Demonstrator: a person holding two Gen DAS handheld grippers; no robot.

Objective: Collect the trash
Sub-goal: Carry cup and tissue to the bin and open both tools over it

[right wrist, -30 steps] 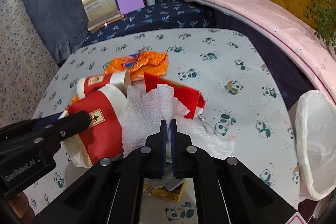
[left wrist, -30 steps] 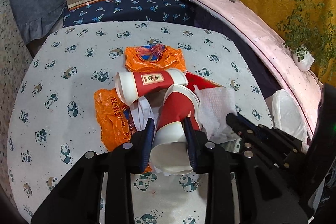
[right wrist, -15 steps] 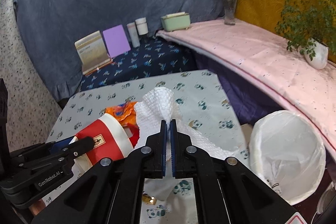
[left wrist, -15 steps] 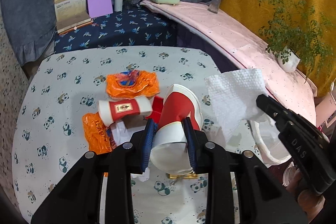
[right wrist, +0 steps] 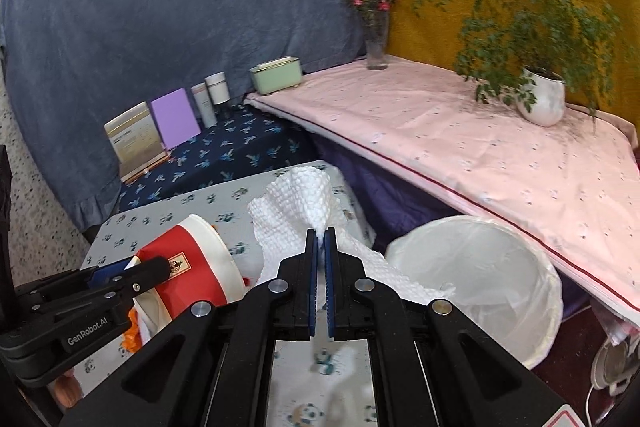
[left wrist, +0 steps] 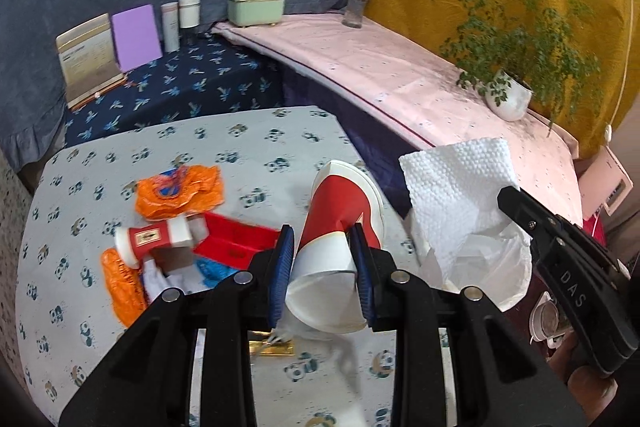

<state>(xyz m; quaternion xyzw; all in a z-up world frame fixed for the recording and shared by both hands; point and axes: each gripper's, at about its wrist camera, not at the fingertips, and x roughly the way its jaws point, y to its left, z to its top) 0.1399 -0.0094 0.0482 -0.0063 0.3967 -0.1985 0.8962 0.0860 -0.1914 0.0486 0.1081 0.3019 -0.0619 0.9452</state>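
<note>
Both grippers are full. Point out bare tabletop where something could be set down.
Bare panda-print tablecloth lies along the far edge, beyond the crumpled orange plastic wrapper, and along the left edge. The middle is crowded: small red-and-white paper cup, red carton, second orange wrapper.

Both grippers are black plastic with silver screws and ribbed blue pads (left wrist: 281,269); white lettering marks their sides: "DAS", "GenRobot.AI".

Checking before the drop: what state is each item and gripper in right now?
Left gripper: shut on the red paper cup, lifted.
Right gripper: shut on the paper towel, lifted.
Bin: open, lined with a white bag.
Second cup: lying on its side on the table.
Orange wrappers: crumpled on the table.
</note>
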